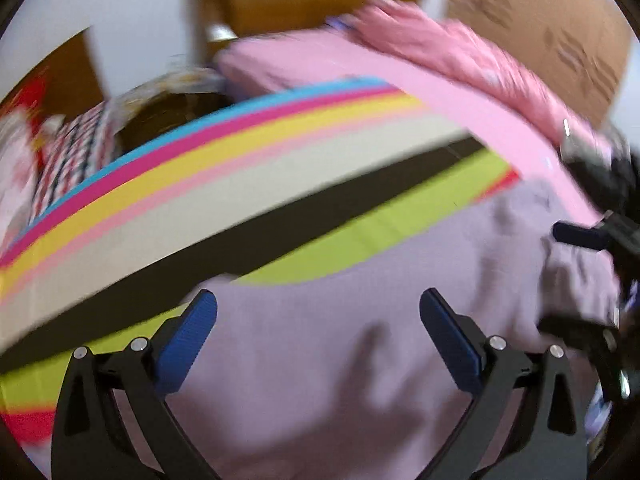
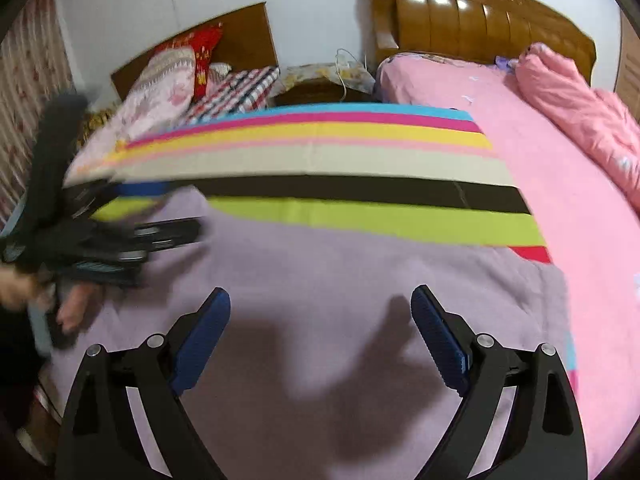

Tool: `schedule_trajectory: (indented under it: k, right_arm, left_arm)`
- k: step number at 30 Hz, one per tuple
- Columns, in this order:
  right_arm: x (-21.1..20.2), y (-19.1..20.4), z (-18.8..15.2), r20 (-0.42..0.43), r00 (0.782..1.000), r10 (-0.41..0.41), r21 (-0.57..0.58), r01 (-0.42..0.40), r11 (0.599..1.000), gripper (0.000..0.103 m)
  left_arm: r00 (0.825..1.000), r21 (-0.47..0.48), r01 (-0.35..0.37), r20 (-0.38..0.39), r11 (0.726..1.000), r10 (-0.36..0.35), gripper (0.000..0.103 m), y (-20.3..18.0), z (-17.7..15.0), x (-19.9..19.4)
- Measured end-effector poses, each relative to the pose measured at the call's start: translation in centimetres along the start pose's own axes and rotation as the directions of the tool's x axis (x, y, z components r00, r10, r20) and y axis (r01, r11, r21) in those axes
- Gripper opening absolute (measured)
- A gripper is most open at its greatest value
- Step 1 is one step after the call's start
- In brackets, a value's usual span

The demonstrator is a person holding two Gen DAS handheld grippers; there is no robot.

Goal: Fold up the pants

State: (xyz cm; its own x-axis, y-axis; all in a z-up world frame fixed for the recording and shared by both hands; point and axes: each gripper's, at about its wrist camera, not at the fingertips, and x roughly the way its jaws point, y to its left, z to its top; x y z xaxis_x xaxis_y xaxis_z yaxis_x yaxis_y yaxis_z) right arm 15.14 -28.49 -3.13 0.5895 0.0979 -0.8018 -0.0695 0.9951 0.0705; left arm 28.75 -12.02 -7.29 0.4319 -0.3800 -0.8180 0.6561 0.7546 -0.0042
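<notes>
The pale lilac pants (image 2: 340, 280) lie spread flat on a striped blanket (image 2: 320, 160) on the bed; they also fill the lower part of the left wrist view (image 1: 360, 340). My right gripper (image 2: 320, 300) hovers over the middle of the pants, jaws wide open and empty. My left gripper (image 1: 318, 304) hovers over the pants too, jaws wide open and empty. The left gripper shows blurred at the left edge of the right wrist view (image 2: 120, 236), over the pants' left edge. The right gripper shows at the right edge of the left wrist view (image 1: 592, 236).
A pink sheet (image 2: 560, 200) covers the bed to the right, with a bunched pink quilt (image 2: 580, 112) at the far right. A wooden headboard (image 2: 480, 20) stands behind. Pillows (image 2: 168, 80) and a small nightstand (image 2: 320, 88) lie beyond the blanket.
</notes>
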Motion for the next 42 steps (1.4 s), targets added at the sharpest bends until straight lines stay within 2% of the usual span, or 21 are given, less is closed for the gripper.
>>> schedule_trajectory:
  k: [2,3,5,10,14,17,19,21,22,23,25,26,27,28,29,31,33,36,37,39,42]
  right_arm:
    - [1.1,-0.9,-1.9,-0.079,0.997,-0.023,-0.021,0.021,1.000,0.088]
    - [1.5,-0.5,-2.6,-0.069,0.998,-0.013,-0.047,0.010,0.999,0.088]
    - [0.7,-0.9,-3.9,-0.037,0.999,0.029,-0.048,-0.031,0.998,0.088]
    - [0.1,-0.9,-4.9,-0.006,0.999,0.053,-0.080,-0.053,0.995,0.089]
    - [-2.4,-1.4,-4.0,0.043,0.996,0.073,0.021,-0.074,0.997,0.088]
    - [-3.8,-1.4,-1.1,0.133,0.989,0.058,-0.015,-0.056,0.998,0.089]
    - [-2.1,-1.9,0.6,0.067,0.998,-0.001,-0.017,0.002,1.000,0.089]
    - [0.7,-2.8,1.5,-0.013,0.999,0.047,-0.004,-0.047,0.999,0.089]
    - [2.6,-3.6,1.4,-0.084,0.996,0.033,0.011,-0.032,0.999,0.089]
    - [3.5,-4.4,1.3,-0.094,0.995,0.019,0.005,-0.019,1.000,0.089]
    - [2.9,-5.4,1.1,-0.055,0.996,0.073,0.046,-0.070,0.996,0.090]
    - [2.3,-5.8,1.1,-0.047,0.998,0.045,0.077,-0.042,0.996,0.090]
    - [1.5,-5.9,1.1,-0.035,0.999,-0.039,0.106,0.043,0.993,0.090]
    - [0.0,-5.7,0.8,0.000,0.994,-0.105,0.123,0.104,0.987,0.091]
    - [-1.0,-5.7,0.4,0.036,0.994,-0.107,0.122,0.102,0.987,0.091]
    - [-2.9,-4.6,-1.3,0.064,0.998,-0.011,0.117,0.004,0.993,0.091]
    - [-3.3,-2.9,-3.1,0.045,0.999,0.025,0.090,-0.029,0.995,0.091]
    - [-1.6,1.0,-6.2,-0.040,0.997,-0.061,-0.039,0.060,0.997,0.091]
    - [-1.7,1.5,-7.2,-0.003,0.996,-0.090,-0.074,0.090,0.993,0.092]
    - [-2.2,1.8,-7.6,0.008,0.994,-0.105,-0.054,0.106,0.993,0.092]
    - [-4.3,3.2,-7.2,0.095,0.985,-0.144,-0.018,0.146,0.989,0.092]
  left_arm:
    - [0.999,0.082,-0.001,-0.038,0.997,0.004,0.102,-2.0,0.3,2.7]
    - [1.000,0.088,0.006,-0.018,0.996,-0.005,0.102,-2.0,0.2,3.5]
    - [0.998,0.013,0.056,-0.024,0.998,-0.055,0.102,-0.3,0.3,3.9]
    - [1.000,-0.036,-0.016,-0.022,0.999,0.016,0.102,1.0,0.4,4.4]
    - [1.000,-0.046,-0.019,-0.020,0.999,0.018,0.102,0.5,0.7,4.6]
    - [1.000,-0.048,-0.018,-0.019,0.999,0.017,0.102,0.7,0.6,4.7]
    - [1.000,-0.051,-0.020,-0.018,0.999,0.019,0.102,-0.3,0.9,4.4]
    - [1.000,-0.055,-0.022,-0.017,0.998,0.021,0.102,-0.5,0.9,4.4]
    - [1.000,-0.058,-0.023,-0.016,0.998,0.022,0.102,-0.5,0.9,4.3]
    - [1.000,-0.058,-0.024,-0.016,0.998,0.023,0.102,-0.5,0.9,4.4]
    - [0.999,-0.059,-0.028,-0.016,0.998,0.027,0.102,-0.7,1.1,4.5]
    - [1.000,-0.061,-0.027,-0.016,0.998,0.026,0.102,-0.7,1.1,4.4]
    - [1.000,-0.062,-0.026,-0.015,0.998,0.025,0.102,-0.7,1.1,4.4]
    - [1.000,-0.062,-0.026,-0.015,0.998,0.025,0.102,-0.7,1.1,4.4]
    - [1.000,-0.063,-0.026,-0.015,0.998,0.025,0.102,-0.7,1.1,4.4]
    - [1.000,-0.066,-0.025,-0.013,0.998,0.024,0.102,-0.6,1.0,4.4]
    - [1.000,-0.066,-0.025,-0.014,0.998,0.024,0.102,-0.6,1.0,4.3]
    - [1.000,-0.065,-0.025,-0.014,0.998,0.024,0.102,-0.6,1.0,4.3]
    - [1.000,-0.065,-0.025,-0.013,0.998,0.024,0.102,-0.6,1.0,4.3]
    - [1.000,-0.065,-0.025,-0.014,0.998,0.024,0.102,-0.5,1.0,4.3]
    - [1.000,-0.065,-0.025,-0.014,0.998,0.024,0.102,-0.6,1.0,4.4]
